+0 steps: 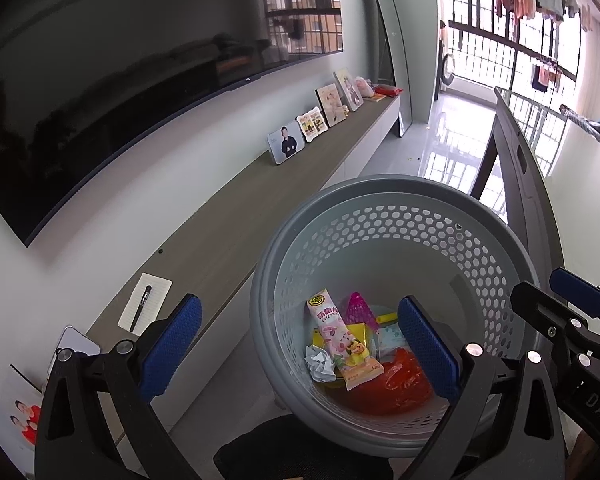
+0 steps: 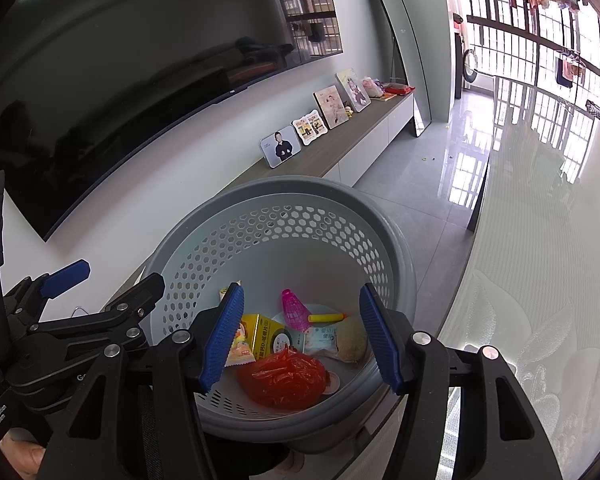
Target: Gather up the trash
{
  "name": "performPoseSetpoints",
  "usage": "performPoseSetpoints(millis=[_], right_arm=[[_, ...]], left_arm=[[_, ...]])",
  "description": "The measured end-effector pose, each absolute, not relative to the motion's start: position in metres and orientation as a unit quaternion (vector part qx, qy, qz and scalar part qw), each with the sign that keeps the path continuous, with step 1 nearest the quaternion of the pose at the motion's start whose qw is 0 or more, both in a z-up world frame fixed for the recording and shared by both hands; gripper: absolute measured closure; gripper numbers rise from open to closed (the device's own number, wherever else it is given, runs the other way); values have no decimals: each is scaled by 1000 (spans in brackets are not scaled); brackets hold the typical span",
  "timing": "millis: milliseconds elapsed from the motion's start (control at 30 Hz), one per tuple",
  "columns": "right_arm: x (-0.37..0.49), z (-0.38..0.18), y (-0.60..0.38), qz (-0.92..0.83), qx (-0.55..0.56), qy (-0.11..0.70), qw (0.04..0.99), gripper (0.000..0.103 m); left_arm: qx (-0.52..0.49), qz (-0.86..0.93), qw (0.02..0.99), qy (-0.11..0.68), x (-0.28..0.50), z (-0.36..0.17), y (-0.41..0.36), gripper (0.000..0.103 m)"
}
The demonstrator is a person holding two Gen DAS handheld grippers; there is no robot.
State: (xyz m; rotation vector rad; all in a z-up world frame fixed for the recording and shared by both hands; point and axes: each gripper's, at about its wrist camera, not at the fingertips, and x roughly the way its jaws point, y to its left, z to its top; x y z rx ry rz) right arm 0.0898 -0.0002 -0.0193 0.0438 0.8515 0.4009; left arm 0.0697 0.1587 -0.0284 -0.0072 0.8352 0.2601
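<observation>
A grey perforated basket sits just ahead of both grippers. Inside it lie a pink snack wrapper, crumpled paper, a red plastic bag, a yellow box, a pink mesh cone, a yellow foam dart and a tissue pack. My left gripper hovers wide open at the basket's left rim, holding nothing. Over the basket's near rim, my right gripper stands open and empty.
A long wooden console runs along the wall under a big dark TV, with photo frames, a notepad with pen and a phone. A table stands to the right. Glossy tiled floor leads to a barred balcony window.
</observation>
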Motion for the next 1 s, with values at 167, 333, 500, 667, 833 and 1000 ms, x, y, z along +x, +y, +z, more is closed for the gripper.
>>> performPoseSetpoints(millis=[167,333,500,667,833,1000], right_arm=[[89,-19,0,193,21,410,891,45],[89,-19,0,193,21,410,891,45],[90,-19,0,193,21,410,891,45],[90,-19,0,193,21,410,891,45],[89,-19,1,194,21,410,891,45],[90,-18,2,194,20,410,891,45]], left_arm=[[-3,127,906,404,69,-29,159,6],[-5,124,905,407,70,-30,158,6],[-7,125,904,408,70,-30,159,6],[-8,124,904,409,70,-30,159,6],[-7,125,903,410,70,-31,159,6],[-7,125,903,410,70,-31,159,6]])
